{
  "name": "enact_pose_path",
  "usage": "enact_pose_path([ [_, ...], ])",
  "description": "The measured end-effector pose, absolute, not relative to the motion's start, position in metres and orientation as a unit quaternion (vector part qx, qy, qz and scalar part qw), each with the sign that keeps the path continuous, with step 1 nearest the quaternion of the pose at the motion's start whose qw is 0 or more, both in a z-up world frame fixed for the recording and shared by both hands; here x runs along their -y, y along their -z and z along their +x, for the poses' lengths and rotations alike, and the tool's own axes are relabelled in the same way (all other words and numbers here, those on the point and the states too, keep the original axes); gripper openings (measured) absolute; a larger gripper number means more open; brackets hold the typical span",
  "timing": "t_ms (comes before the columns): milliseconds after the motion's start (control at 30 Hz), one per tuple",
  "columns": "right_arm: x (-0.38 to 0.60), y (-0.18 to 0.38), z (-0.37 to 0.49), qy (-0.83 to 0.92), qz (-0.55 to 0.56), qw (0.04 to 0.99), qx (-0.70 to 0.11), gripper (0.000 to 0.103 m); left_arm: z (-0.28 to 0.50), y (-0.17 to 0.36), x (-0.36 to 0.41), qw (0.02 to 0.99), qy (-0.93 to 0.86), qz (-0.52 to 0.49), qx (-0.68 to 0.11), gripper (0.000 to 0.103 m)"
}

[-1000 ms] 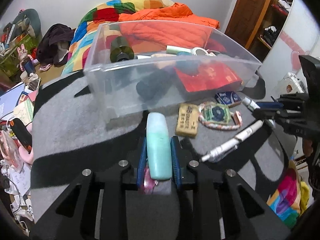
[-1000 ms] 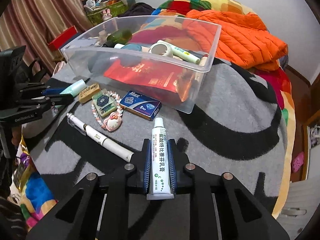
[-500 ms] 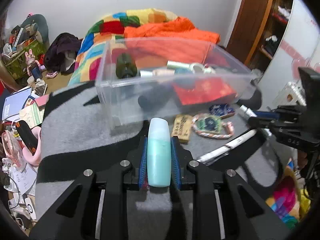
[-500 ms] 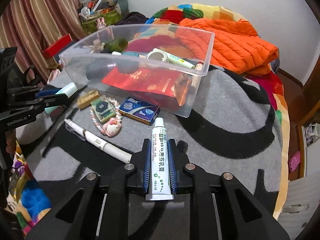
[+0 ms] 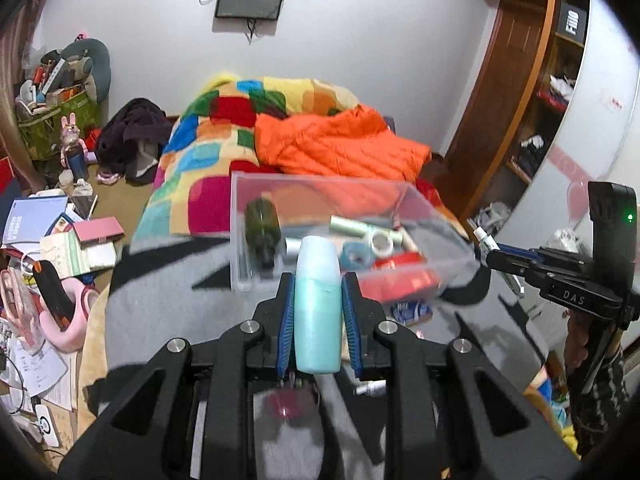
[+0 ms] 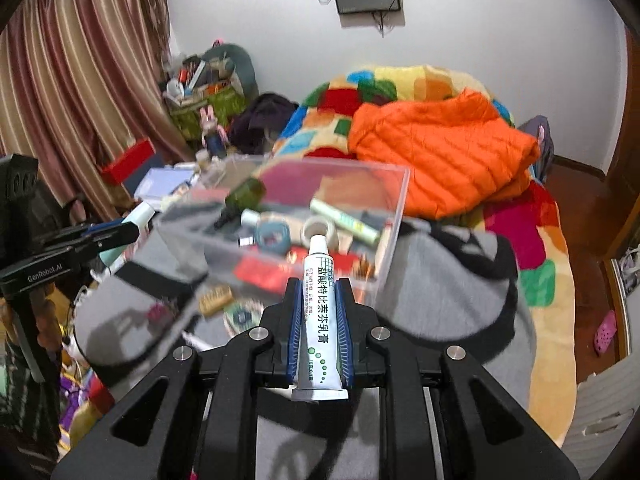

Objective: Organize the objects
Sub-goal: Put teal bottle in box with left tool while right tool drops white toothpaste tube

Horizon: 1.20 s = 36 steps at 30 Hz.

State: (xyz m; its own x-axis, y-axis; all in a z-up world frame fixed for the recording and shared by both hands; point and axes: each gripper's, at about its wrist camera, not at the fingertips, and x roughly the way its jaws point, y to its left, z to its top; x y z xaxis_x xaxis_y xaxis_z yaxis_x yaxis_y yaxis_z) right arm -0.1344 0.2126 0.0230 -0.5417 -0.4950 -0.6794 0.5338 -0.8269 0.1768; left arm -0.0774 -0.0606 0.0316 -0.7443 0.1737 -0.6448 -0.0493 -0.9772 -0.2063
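L claw [image 5: 318, 280] clamped on teal bottle [image 5: 318, 312], R claw [image 6: 320, 292] on ointment tube [image 6: 320, 316], both lengthwise, tips twd bin [image 6: 396, 216]

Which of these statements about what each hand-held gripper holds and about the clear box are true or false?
1. The left hand-held gripper clamps a pale teal plastic bottle. True.
2. The right hand-held gripper is empty. False: it grips a white ointment tube with green print.
3. The clear plastic storage box holds a dark green glass bottle. True.
4. The box is covered by a lid. False: it is open-topped.
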Motion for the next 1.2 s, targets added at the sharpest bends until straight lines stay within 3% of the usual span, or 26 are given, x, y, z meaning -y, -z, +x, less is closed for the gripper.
enact_pose_path([
  [333,-0.187,-0.037,-0.17,0.887,0.363,0.286,-0.007,0.015,-0.123,-0.038,0.061,0.052,-0.93,-0.355,0.086,0.023],
  [767,-0.143,0.004,-0.22,0.871,0.414,0.258,-0.052,0.015,-0.195,0.003,0.047,0.066,-0.899,-0.428,0.067,0.022],
  [1200,-0.136,0.01,-0.218,0.862,0.427,0.262,-0.077,0.015,-0.191,0.01,0.035,0.079,-0.893,-0.441,0.046,0.025],
])
